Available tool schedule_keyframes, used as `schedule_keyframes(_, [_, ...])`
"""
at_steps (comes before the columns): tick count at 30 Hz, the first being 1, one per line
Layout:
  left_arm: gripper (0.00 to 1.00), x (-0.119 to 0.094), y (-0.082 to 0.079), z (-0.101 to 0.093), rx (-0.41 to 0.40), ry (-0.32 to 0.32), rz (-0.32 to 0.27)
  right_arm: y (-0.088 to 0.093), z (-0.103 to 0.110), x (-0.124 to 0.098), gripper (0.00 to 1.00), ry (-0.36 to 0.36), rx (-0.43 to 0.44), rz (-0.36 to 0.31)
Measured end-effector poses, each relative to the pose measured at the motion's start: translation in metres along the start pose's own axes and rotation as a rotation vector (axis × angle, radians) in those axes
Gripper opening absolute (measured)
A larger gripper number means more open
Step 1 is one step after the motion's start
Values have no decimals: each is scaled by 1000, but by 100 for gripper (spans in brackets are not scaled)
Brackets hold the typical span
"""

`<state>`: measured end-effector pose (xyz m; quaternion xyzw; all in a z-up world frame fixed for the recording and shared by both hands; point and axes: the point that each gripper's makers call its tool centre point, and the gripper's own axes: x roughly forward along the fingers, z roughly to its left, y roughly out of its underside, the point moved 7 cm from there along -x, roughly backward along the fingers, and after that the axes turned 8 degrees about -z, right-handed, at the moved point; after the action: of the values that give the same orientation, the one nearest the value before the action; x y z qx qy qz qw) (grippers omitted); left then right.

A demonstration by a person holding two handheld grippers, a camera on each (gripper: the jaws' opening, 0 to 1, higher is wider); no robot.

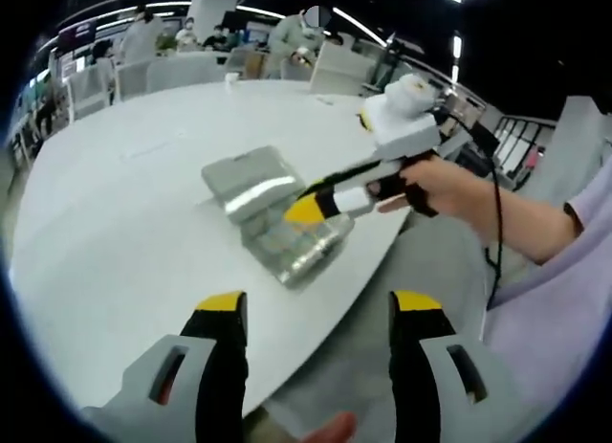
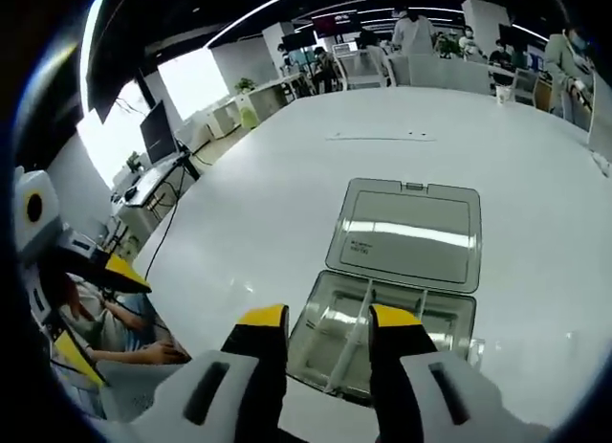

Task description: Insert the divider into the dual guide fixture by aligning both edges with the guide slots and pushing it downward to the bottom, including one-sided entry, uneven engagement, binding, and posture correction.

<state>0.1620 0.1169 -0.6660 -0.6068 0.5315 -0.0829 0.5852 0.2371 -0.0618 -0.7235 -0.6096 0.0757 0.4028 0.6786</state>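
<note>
A clear plastic box, the guide fixture [image 1: 287,247] [image 2: 435,333], sits near the table's edge with its lid [image 1: 244,180] [image 2: 406,232] folded open flat. A thin clear divider [image 2: 352,340] stands lengthwise inside it. My right gripper [image 2: 327,321] hovers over the box's near end, its yellow-tipped jaws set apart on either side of the divider without touching it. In the left gripper view a hand holds the right gripper [image 1: 308,210] over the box. My left gripper [image 1: 318,307] is held back from the table's edge, wide open and empty; the left gripper [image 2: 100,314] also appears at the left of the right gripper view.
The white table [image 1: 124,223] [image 2: 287,175] stretches far beyond the box. Its curved edge [image 1: 373,261] runs just beside the fixture. Chairs [image 1: 91,89] and seated people ring the far side. Desks with monitors [image 2: 153,132] stand off to one side.
</note>
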Motion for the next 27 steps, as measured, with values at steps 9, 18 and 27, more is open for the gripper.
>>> schedule_keyframes(9, [58, 0, -2, -3, -7, -27, -8, -4, 0, -16, 36, -77, -62, -49])
schedule_keyframes(18, [58, 0, -5, -6, -1, -34, -14, -10, 0, -30, 41, -126, -96, -92])
schedule_keyframes(27, [58, 2, -7, -9, -2, -42, -25, -17, -1, -47, 42, -163, -137, -138])
